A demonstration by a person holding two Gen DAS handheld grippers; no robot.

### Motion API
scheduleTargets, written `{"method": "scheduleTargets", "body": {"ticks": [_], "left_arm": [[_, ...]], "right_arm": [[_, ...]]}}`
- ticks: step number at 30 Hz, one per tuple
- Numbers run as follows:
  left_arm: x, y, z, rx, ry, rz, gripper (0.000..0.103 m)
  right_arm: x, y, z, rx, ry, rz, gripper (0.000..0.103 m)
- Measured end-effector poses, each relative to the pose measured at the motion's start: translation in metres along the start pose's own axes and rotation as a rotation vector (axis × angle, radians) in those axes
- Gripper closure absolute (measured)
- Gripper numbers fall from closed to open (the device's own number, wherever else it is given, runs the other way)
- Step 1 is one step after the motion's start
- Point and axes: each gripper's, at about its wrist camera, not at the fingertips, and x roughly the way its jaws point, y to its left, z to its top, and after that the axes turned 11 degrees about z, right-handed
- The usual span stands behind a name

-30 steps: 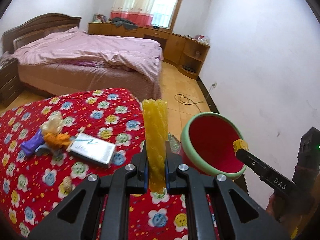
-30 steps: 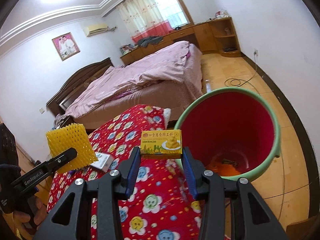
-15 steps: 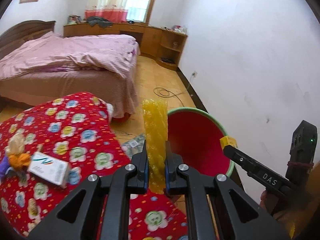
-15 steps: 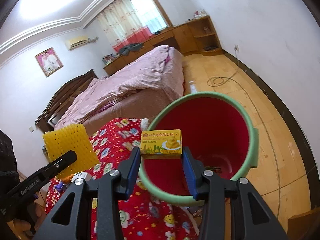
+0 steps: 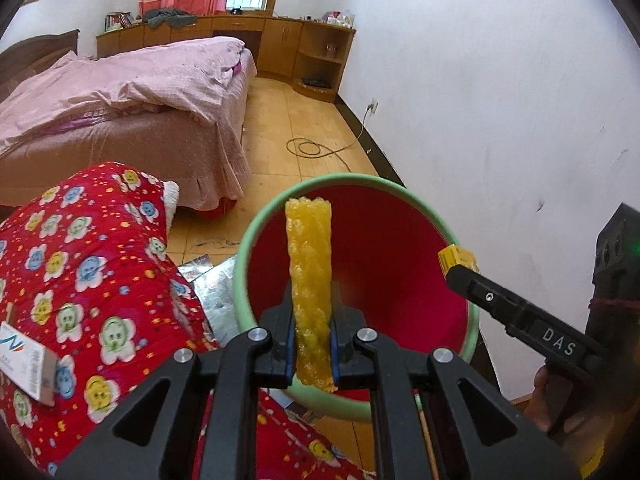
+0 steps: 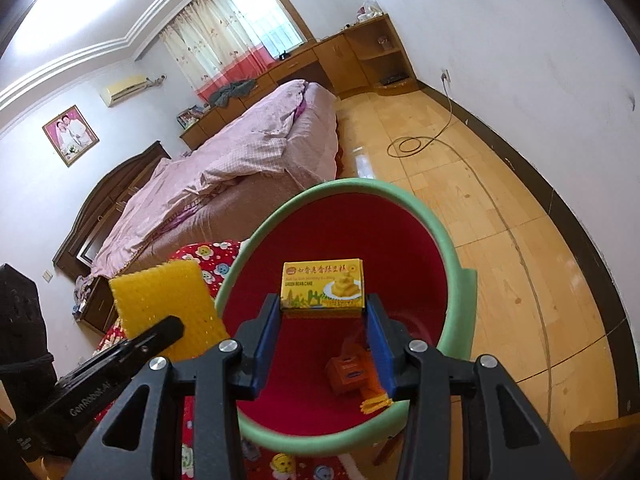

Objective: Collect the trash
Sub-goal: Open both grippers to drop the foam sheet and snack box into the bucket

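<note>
A wide bed (image 5: 120,92) with a soft, creased pink cover is seen behind, on a floor (image 6: 460,168) of smooth yellow tiles. Nearer, a tabletop (image 5: 100,264) is covered by a red cloth printed with small flower faces. Just beside it a round bucket (image 5: 240,276) is placed on the floor; its rim is pale green and its inside is shiny red plastic.

The task is judged to be partly done. Orange wrappers (image 6: 352,372) are already seen at the bottom of the bucket. Two more pieces are held over its mouth and are not yet dropped. A flat white carton (image 5: 28,364) is left on the tabletop, so more collecting seems to remain.

The left gripper (image 5: 313,344) is clenched on a yellow foam net (image 5: 310,264), a light sleeve with an open mesh texture, which is squeezed flat and stands upright between the jaws. The right gripper (image 6: 323,316) is closed on a small box (image 6: 323,285), a yellow rectangular cardboard pack with a printed picture of cake, held by its two short ends. Both things are seen above the red inside of the bucket, so only the release is thought to be needed next.
</note>
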Motion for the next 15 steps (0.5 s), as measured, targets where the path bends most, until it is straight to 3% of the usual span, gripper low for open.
{"method": "scheduleTargets", "body": {"ticks": [1, 3, 4, 15], "left_arm": [[0.003, -0.002, 0.0, 0.004, 0.005, 0.004, 0.088], [0.01, -0.006, 0.002, -0.002, 0.013, 0.025, 0.071], [0.011, -0.006, 0.001, -0.007, 0.013, 0.03, 0.069], [0.02, -0.002, 0.001, -0.045, 0.029, 0.048, 0.068]], "right_arm": [[0.002, -0.002, 0.003, -0.002, 0.003, -0.002, 0.057], [0.003, -0.004, 0.005, -0.011, 0.001, -0.005, 0.057], [0.004, -0.005, 0.007, -0.02, -0.001, -0.014, 0.057], [0.004, -0.016, 0.006, 0.011, -0.01, -0.001, 0.054]]}}
